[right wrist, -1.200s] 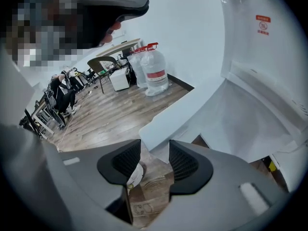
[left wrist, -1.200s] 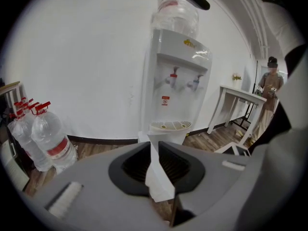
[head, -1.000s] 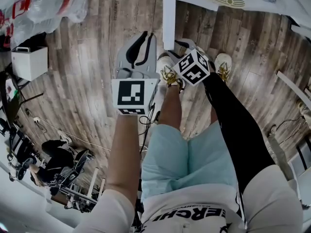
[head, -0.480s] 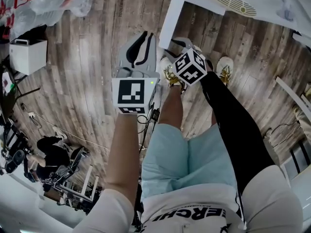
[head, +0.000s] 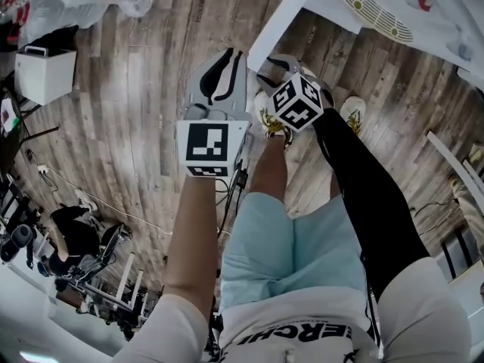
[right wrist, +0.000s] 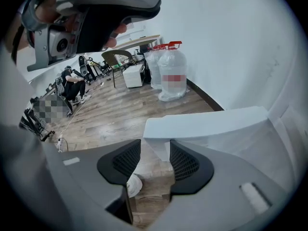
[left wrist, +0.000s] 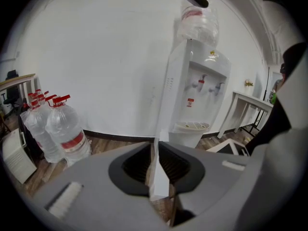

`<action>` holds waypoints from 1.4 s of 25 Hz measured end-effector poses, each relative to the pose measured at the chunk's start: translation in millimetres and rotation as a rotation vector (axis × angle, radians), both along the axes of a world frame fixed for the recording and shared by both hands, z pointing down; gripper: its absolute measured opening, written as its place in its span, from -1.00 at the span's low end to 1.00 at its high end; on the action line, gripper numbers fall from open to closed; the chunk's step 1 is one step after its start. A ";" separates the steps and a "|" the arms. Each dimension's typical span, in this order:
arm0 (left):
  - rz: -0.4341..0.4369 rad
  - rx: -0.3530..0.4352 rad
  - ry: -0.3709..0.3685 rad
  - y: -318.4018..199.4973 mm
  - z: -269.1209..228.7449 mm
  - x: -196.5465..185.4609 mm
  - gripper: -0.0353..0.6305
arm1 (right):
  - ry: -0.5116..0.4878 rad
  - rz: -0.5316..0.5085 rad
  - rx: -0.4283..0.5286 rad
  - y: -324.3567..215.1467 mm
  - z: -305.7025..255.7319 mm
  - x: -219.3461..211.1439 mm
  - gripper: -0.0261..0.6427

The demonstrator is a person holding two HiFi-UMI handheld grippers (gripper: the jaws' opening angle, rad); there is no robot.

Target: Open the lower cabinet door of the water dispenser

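Note:
The white water dispenser (left wrist: 197, 90) carries an upturned bottle (left wrist: 197, 23); its drip tray (head: 374, 13) shows at the top of the head view. Its lower cabinet door (head: 276, 21) stands swung out, a thin white panel slanting over the floor. My right gripper (head: 276, 63) is at the door's free end, and the door's corner (right wrist: 207, 124) sits between the jaws of the right gripper (right wrist: 155, 155), which is shut on it. My left gripper (head: 223, 66) hangs just left of the door, open. Past the left gripper (left wrist: 155, 165) the door (left wrist: 159, 177) appears edge-on.
Several large water bottles (left wrist: 62, 129) stand against the wall, left of the dispenser. A white box (head: 45, 85) and a cable (head: 98, 206) lie on the wood floor. A person (right wrist: 72, 88) sits among equipment. My shoes (head: 268, 116) are close to the door; a white table (left wrist: 250, 109) stands right.
The cabinet door has swung further out, its edge turning from upright to slanted in the head view, with the right gripper staying at its end. The left gripper has hardly moved.

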State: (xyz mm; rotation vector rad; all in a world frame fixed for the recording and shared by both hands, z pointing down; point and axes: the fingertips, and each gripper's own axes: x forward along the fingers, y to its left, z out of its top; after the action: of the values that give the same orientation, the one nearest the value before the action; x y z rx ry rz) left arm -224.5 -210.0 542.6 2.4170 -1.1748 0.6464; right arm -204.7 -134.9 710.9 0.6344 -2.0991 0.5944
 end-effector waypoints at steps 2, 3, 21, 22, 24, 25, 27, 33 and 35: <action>-0.009 0.003 -0.002 -3.0 0.7 -4.8 -0.71 | 0.006 -0.019 0.013 -4.2 0.1 -4.6 -0.41; -0.011 0.003 -0.002 -3.9 1.2 -6.1 -0.71 | 0.009 -0.029 0.019 -6.2 0.0 -6.6 -0.41; -0.103 -0.013 -0.012 -26.1 9.7 -45.1 -0.71 | 0.030 -0.127 0.082 -52.5 0.0 -39.5 -0.41; -0.111 -0.013 -0.014 -27.3 9.9 -48.6 -0.71 | 0.034 -0.134 0.087 -56.0 0.3 -41.5 -0.41; -0.130 -0.013 -0.018 -29.6 9.9 -55.8 -0.71 | 0.043 -0.145 0.097 -63.5 0.1 -45.5 -0.41; -0.139 -0.014 -0.018 -30.5 9.6 -59.1 -0.71 | 0.047 -0.150 0.100 -66.8 -0.6 -47.0 -0.41; -0.156 -0.018 -0.016 -33.1 8.5 -64.2 -0.71 | 0.057 -0.158 0.104 -74.1 -1.6 -47.3 -0.41; -0.198 -0.022 -0.021 -39.6 7.1 -76.9 -0.71 | 0.097 -0.159 0.115 -100.2 -0.9 -40.0 -0.41; -0.213 -0.024 -0.022 -41.2 7.3 -80.5 -0.71 | 0.107 -0.158 0.120 -108.6 -0.2 -38.5 -0.41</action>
State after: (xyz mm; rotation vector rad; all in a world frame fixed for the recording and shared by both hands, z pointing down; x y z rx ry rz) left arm -305.0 -251.2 550.0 2.2296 -1.4002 0.6172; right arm -243.2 -243.5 710.7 0.5490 -2.0720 0.3407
